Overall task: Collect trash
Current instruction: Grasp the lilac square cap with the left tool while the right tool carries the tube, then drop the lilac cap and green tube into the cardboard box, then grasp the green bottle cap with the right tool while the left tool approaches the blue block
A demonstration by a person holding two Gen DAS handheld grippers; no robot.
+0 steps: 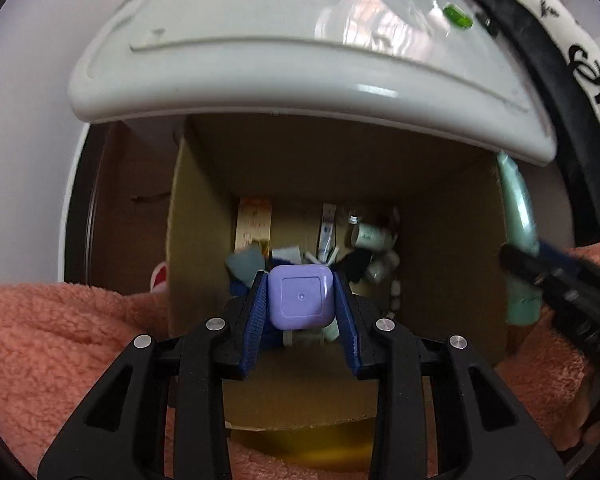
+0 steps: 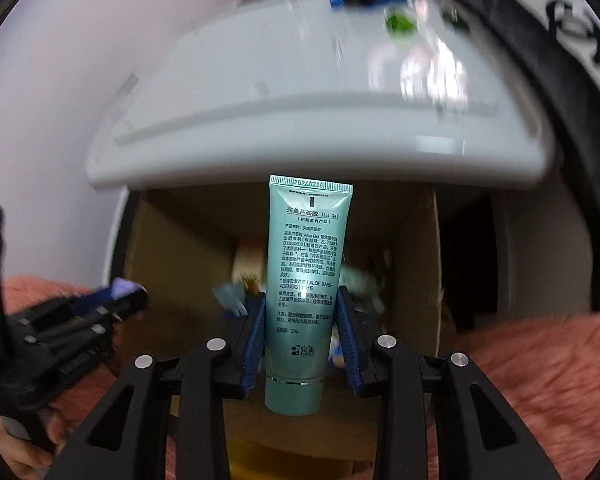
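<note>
While over the cardboard box | left hand-held gripper clamps purple case | right hand-held gripper clamps aloe tube

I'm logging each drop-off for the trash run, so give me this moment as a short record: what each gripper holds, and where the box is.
left gripper: shut on the purple square case
right gripper: shut on the teal aloe gel tube, cap end toward the camera
cardboard box: open, directly below both grippers, already holding small items
white table: its edge overhangs the box
pink fleece: on both sides of the box
</note>
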